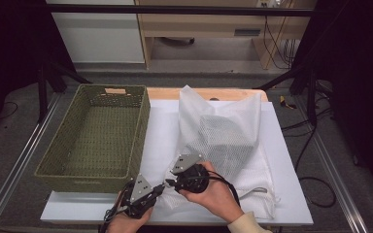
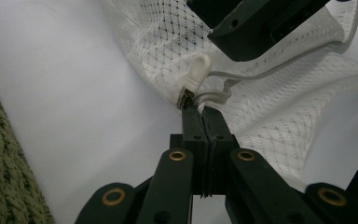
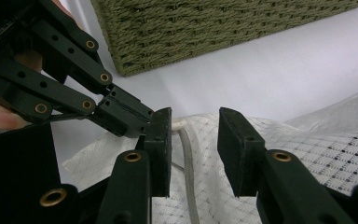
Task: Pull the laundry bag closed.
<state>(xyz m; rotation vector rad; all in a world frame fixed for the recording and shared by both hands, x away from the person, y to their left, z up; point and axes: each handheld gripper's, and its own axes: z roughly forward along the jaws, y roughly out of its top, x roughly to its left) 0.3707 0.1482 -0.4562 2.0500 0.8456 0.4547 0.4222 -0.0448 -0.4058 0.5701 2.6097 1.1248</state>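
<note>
A white mesh bag with something bulky inside lies on the white table top. My left gripper is at the bag's near left corner, shut on the bag's edge beside a small metal slider and a white pull tab. My right gripper comes in from the right, tip to tip with the left one. Its jaws stand open over the mesh, and a grey cord runs between them untouched. The left gripper's shut jaws lie against its left jaw.
A green woven basket stands empty on the table's left half, close to both grippers, and its wall fills the top of the right gripper view. Bare white table lies between basket and bag. Metal frame rails run along both sides.
</note>
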